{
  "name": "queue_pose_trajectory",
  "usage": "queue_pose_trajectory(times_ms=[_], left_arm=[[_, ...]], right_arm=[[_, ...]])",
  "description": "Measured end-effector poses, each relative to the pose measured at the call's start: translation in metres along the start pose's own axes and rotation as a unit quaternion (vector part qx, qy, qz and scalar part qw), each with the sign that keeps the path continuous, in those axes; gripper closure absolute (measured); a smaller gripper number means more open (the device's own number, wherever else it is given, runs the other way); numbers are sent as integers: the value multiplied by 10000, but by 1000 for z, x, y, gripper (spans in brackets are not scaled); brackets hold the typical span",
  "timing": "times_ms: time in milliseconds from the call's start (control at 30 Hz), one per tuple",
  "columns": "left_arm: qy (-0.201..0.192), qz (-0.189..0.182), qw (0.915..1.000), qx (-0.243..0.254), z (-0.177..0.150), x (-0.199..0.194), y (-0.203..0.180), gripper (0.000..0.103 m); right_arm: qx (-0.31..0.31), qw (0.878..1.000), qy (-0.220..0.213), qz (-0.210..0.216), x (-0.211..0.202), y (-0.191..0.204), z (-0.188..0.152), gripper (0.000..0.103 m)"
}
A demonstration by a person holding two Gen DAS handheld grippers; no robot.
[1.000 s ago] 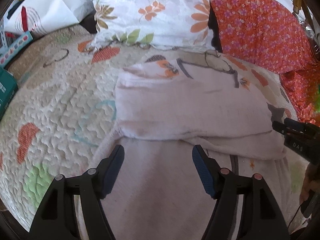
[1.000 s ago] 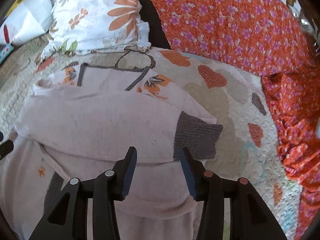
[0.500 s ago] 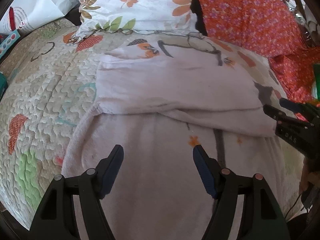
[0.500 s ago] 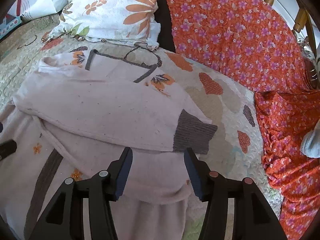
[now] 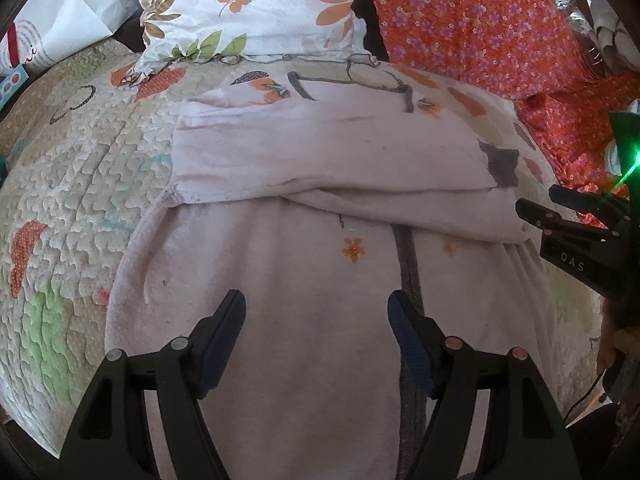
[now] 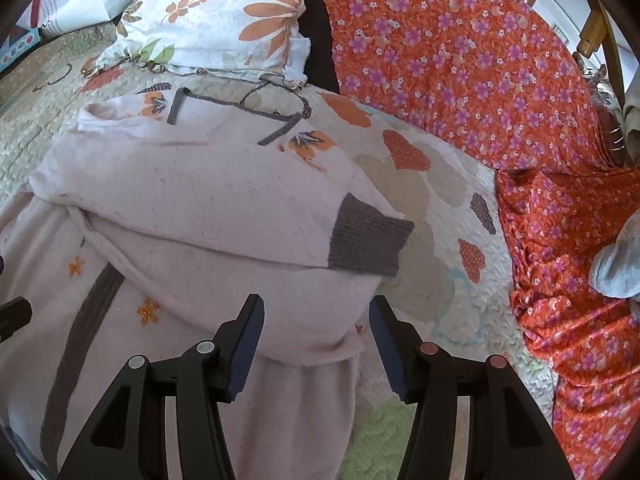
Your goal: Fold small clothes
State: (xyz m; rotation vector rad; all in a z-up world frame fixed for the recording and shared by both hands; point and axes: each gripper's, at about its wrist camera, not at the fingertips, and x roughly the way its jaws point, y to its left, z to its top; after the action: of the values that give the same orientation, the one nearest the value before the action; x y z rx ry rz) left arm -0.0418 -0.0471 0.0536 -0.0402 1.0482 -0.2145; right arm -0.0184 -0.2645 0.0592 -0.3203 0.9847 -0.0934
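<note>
Quilt [image 5: 80, 208] under sweater [image 5: 320, 168]; hem cut off (both tools [image 5: 316, 316] [image 6: 316, 320] empty).

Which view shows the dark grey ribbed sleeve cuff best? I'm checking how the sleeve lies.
The right wrist view: the dark grey ribbed sleeve cuff lies large and central. The left wrist view shows it small, far right.

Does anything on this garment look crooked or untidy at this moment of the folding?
Mostly tidy. The folded sleeve lies slanted across the pink sweater, and its grey cuff sticks out past the sweater's side onto the quilt. Some dark specks mark the sleeve. Both grippers are open, holding nothing.
</note>
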Motion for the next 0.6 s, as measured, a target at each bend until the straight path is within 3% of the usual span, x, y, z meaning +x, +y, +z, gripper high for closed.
queue_pose_trajectory(times_ms=[600], left_arm=[[-44,169,9996,202,-4,4,-11,30]], right_arm=[[-253,9991,23,-329,-6,-1,-12,40]])
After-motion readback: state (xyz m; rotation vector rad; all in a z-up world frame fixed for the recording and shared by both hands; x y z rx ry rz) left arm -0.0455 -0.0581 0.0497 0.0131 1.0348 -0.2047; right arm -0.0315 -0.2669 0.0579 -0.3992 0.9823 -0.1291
